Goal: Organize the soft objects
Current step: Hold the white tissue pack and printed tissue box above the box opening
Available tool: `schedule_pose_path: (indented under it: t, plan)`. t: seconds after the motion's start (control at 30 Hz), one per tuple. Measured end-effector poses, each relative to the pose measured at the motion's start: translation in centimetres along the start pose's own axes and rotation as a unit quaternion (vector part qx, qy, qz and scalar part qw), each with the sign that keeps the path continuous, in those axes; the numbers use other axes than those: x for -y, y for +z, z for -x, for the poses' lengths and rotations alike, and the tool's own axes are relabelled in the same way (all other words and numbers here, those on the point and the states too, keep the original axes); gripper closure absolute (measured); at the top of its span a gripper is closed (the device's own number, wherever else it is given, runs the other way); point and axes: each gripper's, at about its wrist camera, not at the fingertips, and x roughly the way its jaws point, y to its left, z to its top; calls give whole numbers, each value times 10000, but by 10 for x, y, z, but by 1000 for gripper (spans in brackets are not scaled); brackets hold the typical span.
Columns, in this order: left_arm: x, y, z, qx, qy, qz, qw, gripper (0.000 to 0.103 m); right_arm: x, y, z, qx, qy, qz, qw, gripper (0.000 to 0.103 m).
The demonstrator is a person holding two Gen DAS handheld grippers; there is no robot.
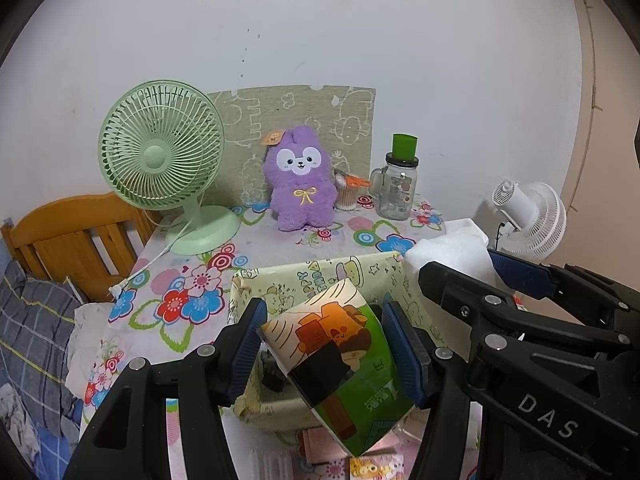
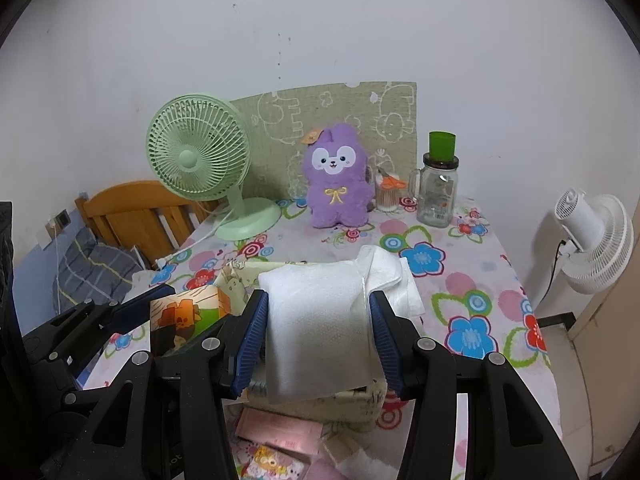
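holding both loads over the fabric bin (image 1: 320, 276), i have each gripper clenched on something soft. my left gripper (image 1: 324, 344) is grasping a printed tissue pack (image 1: 340, 368), green and cream with a cartoon on it, pinched across its width by the blue pads so it hangs tilted, one corner pointing down toward the near edge of the bin. my right gripper (image 2: 318, 340) is grasping a white folded cloth (image 2: 320, 320), squeezed at its sides; its far end and some loose layers spill forward over the bin's far rim.

i judge the side pinch suits both items: they are limp and would sag or slip if taken by a corner. the two grippers sit close together, the right one just beside the left, so i would lower one at a time to avoid knocking them together.

the bin stands near the front of the floral counter (image 2: 460, 280), with something dark inside that i cannot identify. a purple plush (image 2: 338, 184) sits upright at the back against a patterned board, well apart from the bin, between the green fan (image 2: 200, 152) and a glass jar (image 2: 438, 188). it looks like a soft thing not yet gathered. a few pink packets lie on the counter just in front of the bin.
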Motion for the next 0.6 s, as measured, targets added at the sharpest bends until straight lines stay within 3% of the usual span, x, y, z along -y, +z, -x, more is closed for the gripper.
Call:
schedule_pose_path:
  t: [0.6]
  plan:
    - [-9,16,-55,-290,46,175,9994,41,8,21,-50,-145,47,39,9999,48]
